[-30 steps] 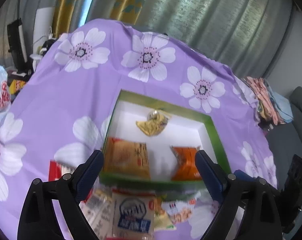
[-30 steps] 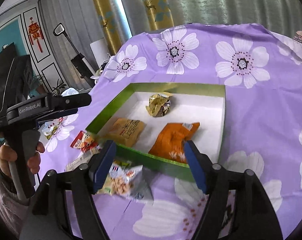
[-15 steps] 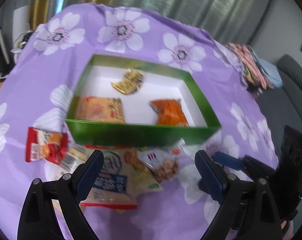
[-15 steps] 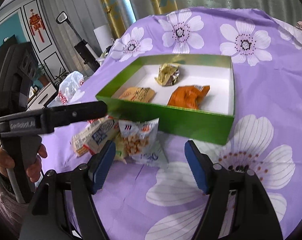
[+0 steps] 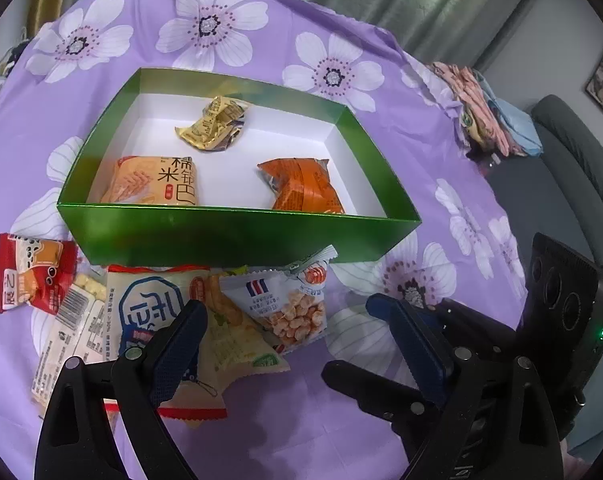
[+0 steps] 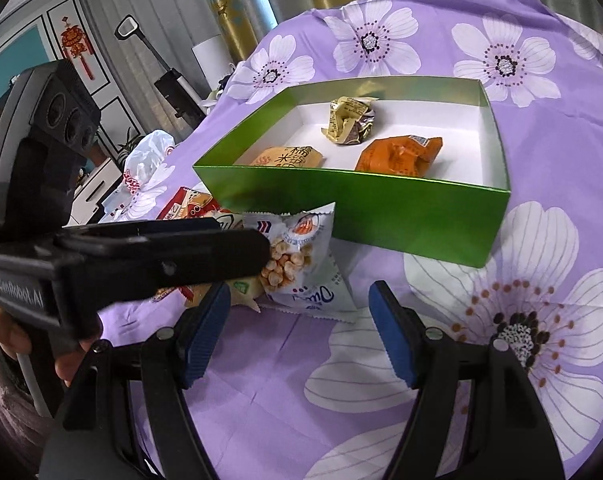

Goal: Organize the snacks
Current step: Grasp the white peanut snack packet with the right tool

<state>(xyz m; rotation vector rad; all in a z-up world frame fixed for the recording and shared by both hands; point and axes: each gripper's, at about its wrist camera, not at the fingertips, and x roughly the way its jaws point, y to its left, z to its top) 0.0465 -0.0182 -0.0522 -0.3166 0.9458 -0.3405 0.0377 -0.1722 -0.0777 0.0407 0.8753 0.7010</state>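
Three snacks already in green box [image 5: 237, 236], pile of loose packets [image 5: 161, 320] left outside on counter, both hand-held grippers [image 5: 297, 344] [image 6: 297, 332] apart, empty.

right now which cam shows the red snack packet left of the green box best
The left wrist view: the red snack packet lies fully visible beside the green box. In the right wrist view only a sliver shows, behind the left gripper.

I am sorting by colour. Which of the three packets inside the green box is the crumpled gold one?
The crumpled gold packet lies alone toward the far wall of the green box; the other two, both orange, lie along the near wall.
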